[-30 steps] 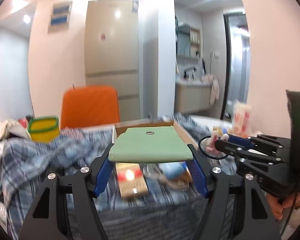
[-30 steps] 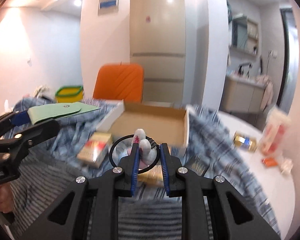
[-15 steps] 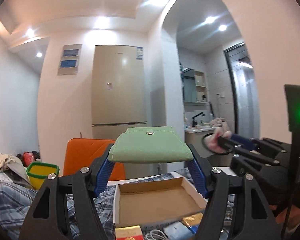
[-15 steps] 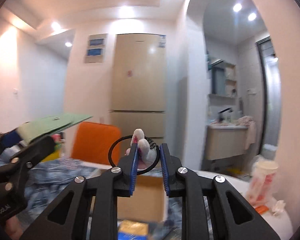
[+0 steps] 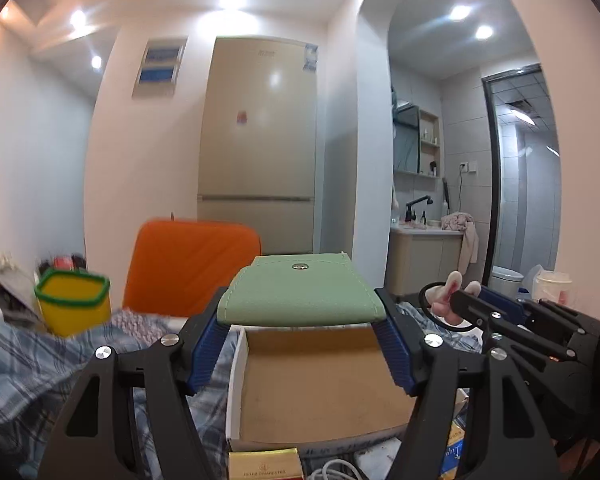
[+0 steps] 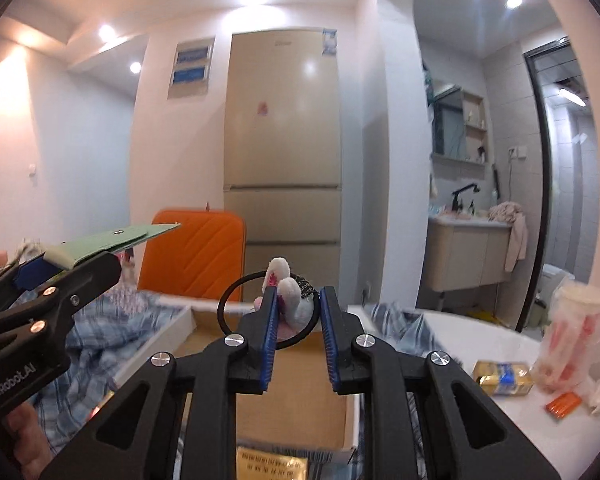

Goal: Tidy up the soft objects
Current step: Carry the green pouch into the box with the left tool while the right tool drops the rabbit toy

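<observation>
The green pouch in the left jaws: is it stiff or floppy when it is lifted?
The green pouch probably is fairly stiff: held by its two side edges, it spans the left gripper nearly flat, without sagging. It looks thin, so likely light. Its smooth faux-leather surface might slip.

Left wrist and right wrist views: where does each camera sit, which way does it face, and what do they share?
Left wrist: on the left tongs, facing the fridge over the cardboard box; its fingers clamp a green wallet.
Right wrist: on the right tongs, facing likewise; it grips a bunny hair tie, and a hand shows at lower left.
Shared: fridge, orange chair, box, and each other's tongs.
</observation>
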`<state>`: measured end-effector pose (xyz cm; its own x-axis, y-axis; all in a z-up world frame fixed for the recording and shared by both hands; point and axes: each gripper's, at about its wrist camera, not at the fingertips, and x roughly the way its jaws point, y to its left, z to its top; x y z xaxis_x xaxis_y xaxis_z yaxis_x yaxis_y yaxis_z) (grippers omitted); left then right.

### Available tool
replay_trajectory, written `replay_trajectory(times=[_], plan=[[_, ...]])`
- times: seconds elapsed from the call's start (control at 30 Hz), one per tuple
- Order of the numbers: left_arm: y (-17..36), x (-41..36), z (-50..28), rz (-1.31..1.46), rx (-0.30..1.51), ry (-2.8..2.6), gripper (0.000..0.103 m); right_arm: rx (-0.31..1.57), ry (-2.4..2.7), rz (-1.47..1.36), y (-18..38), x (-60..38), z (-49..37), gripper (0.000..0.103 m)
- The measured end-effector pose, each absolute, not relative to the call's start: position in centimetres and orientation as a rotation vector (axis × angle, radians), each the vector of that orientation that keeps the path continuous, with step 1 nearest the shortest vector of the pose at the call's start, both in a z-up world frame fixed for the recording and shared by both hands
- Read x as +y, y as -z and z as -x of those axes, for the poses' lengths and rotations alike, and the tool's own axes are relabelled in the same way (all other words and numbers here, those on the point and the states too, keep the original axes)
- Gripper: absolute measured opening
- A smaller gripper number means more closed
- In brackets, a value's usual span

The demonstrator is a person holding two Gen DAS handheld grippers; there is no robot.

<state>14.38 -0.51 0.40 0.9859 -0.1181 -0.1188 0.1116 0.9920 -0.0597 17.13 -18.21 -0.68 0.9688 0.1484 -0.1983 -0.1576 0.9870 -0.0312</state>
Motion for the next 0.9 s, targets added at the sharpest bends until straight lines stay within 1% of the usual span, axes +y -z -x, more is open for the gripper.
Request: replay_trajectory(times=[0.17,0.4,0.5,0.53,0.57,0.6,0.67,0.9], plan=[[-0.1,-1.0,-15.2,0.044,0.155,0.106,0.068,0.26,-0.154,0.042,1.4,-18.5,-18.1,0.021],[0.5,-1.0,-16.0,0.04,0.204,0.084,0.068,0.47,-0.19,0.021,3.3,-18.6,-21.6,0.021],[0.8,-0.9,-16.2,0.046,0.22,0.087,0.068,0.483,-0.192,0.008,3.7,-19.0,-21.7,0.021],[0.9,-0.9,-16.1,0.045,0.22,0.088,0.068,0.483,-0.195,0.011,3.7,-18.9,-21.7,0.023],[0.9,-0.9,-16.0,0.044,0.218,0.087,0.068,0.482,-0.193,0.017,3.7,-18.9,-21.7,0.031],[0.8,-0.9,-16.1,0.044,0.215,0.087,0.068,0.475,-0.192,0.022,3.7,-18.8,-21.6,0.048],[0.8,-0.9,-16.0,0.041,0.211,0.086,0.068,0.453,-0.186,0.023,3.3,-18.9,-21.2,0.071],[1.1,-0.7,-16.7,0.055,0.253,0.083,0.068,0.417,-0.143,0.0,2.7,-19.7,-20.2,0.071]])
